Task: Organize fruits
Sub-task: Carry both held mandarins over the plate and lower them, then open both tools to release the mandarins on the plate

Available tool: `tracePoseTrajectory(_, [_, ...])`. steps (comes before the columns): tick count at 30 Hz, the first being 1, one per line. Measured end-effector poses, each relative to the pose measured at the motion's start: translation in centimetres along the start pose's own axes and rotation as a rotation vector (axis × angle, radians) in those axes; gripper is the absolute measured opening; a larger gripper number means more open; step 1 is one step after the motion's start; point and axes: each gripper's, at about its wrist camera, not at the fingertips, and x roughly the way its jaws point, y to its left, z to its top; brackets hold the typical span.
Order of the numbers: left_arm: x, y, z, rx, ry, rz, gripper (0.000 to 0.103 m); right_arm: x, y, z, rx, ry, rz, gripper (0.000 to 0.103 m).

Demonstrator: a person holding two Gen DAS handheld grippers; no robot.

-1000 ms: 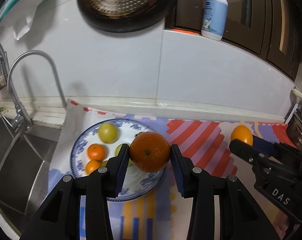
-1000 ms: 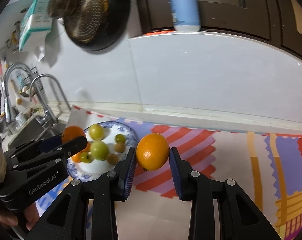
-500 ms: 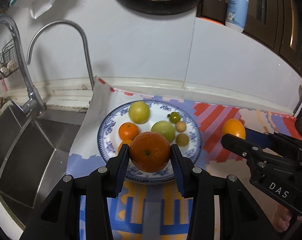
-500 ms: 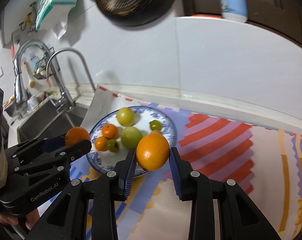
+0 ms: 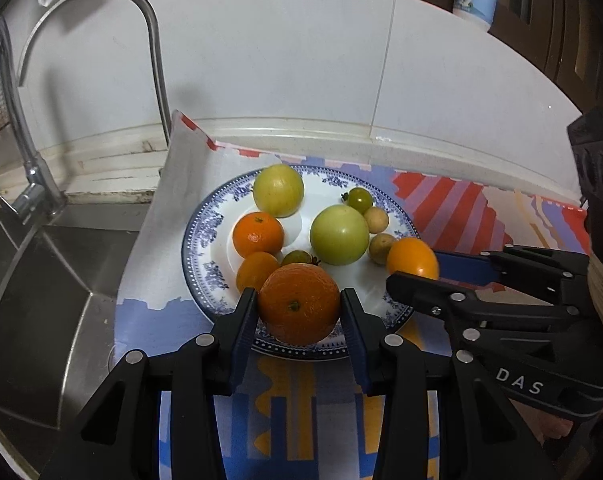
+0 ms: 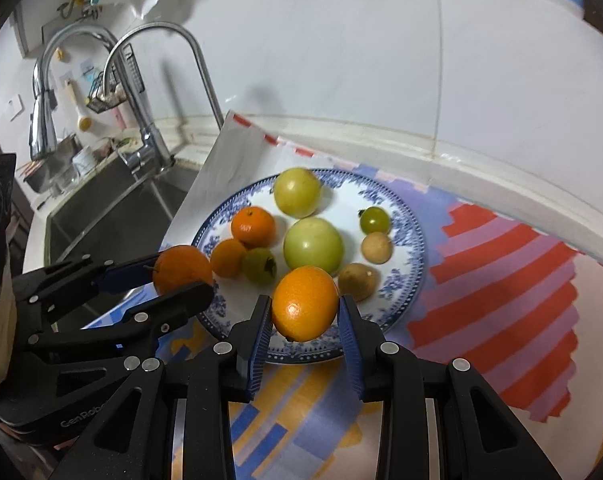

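Both grippers lowered toward plate [image 5: 205, 240], angled down: left gripper [image 5: 299, 312] fingers clamp dark orange [image 5: 299, 308], right gripper [image 6: 304, 312] fingers clamp pale orange [image 6: 304, 303].

plate [image 5: 205, 240]: white, blue floral rim
mat [image 5: 461, 204]: red, lilac, yellow, blue blocks
held orange [image 5: 299, 308]: deep orange
second orange [image 6: 304, 303]: lighter orange
fingers [image 5: 243, 320]: black, blue pads
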Motion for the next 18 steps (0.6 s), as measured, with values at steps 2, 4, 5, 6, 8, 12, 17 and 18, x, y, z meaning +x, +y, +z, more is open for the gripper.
tracePoseTrajectory(2, [0.5, 0.0, -0.1, 0.003, 0.011, -0.006, 0.041, 0.7, -0.2, 0.0, -0.001, 0.014, 0.009, 0.034])
tracePoseTrajectory(4, [0.9, 0.0, -0.1, 0.004, 0.016, -0.012, 0.041, 1.3, -0.4, 0.0, -0.001, 0.023, 0.019, 0.034])
tracePoseTrajectory(5, [1.1, 0.0, -0.2, 0.005, 0.020, -0.015, 0.041, 1.5, -0.5, 0.0, -0.002, 0.028, 0.022, 0.034])
tracePoseTrajectory(6, [1.3, 0.0, -0.1, 0.005, 0.023, -0.017, 0.041, 1.7, -0.5, 0.0, -0.004, 0.032, 0.021, 0.034])
tracePoseTrajectory(8, [1.7, 0.0, -0.1, 0.003, 0.028, -0.020, 0.041, 2.0, -0.7, 0.0, -0.005, 0.036, 0.017, 0.034])
tracePoseTrajectory(12, [2.4, -0.1, -0.1, 0.006, 0.041, -0.023, 0.041, 2.3, -1.0, -0.1, 0.002, 0.043, 0.013, 0.034])
tracePoseTrajectory(17, [2.7, 0.0, -0.1, 0.000, 0.044, -0.018, 0.041, 2.5, -1.2, -0.3, 0.002, 0.047, 0.008, 0.035])
tracePoseTrajectory(18, [2.6, 0.0, 0.0, 0.000, 0.042, -0.014, 0.041, 2.5, -1.2, -0.3, 0.002, 0.049, 0.007, 0.035])
